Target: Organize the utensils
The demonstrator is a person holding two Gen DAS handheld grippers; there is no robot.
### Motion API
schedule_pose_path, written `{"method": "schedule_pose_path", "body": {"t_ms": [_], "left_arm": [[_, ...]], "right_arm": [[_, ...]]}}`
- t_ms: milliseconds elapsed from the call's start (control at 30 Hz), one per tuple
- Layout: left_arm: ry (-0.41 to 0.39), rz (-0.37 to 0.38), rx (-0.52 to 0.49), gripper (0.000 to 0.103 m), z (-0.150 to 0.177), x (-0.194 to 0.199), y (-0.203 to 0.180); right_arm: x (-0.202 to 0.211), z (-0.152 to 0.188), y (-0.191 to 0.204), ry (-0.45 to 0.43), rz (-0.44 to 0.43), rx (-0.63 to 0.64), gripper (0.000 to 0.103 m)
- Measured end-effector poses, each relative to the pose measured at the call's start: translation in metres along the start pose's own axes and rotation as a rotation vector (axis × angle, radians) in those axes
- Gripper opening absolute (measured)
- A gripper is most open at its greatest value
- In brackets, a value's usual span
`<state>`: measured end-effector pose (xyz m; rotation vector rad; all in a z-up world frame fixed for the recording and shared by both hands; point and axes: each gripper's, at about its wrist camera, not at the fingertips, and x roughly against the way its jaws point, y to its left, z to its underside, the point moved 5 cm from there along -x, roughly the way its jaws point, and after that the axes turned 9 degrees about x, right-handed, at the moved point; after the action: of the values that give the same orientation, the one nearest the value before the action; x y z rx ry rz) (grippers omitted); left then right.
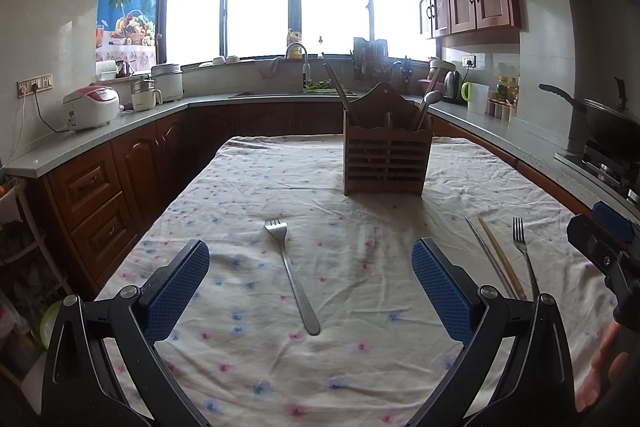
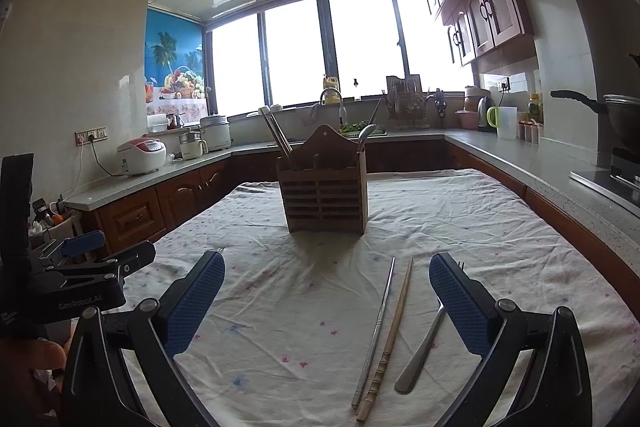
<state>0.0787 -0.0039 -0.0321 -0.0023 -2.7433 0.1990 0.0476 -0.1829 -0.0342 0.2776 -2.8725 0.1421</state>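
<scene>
Your left gripper [image 1: 310, 267] is gaping wide, holding nothing; a steel fork [image 1: 292, 275] is lying between its ribbed blue pads [image 1: 178, 291] on the creased cloth [image 1: 248, 187]. Ahead, the slatted wooden caddy [image 1: 387, 163] is holding chopsticks [image 1: 340, 91] and a ladle [image 1: 425, 107]. Only your right gripper [image 2: 326, 303], equally wide and empty, is showing a metal chopstick [image 2: 378, 331] touching a bamboo one [image 2: 394, 331] between its fingers, a second fork [image 2: 424, 351] beside the right pad.
</scene>
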Motion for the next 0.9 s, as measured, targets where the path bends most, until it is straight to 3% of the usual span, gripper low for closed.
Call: {"method": "schedule_pose_path", "body": {"t_ms": [900], "left_arm": [[0.014,0.005,0.006,0.103,-0.0011,-0.0039,0.0004]], "right_arm": [[-0.0044,-0.0008,-0.0009,0.002,-0.003,0.002,0.103]]}}
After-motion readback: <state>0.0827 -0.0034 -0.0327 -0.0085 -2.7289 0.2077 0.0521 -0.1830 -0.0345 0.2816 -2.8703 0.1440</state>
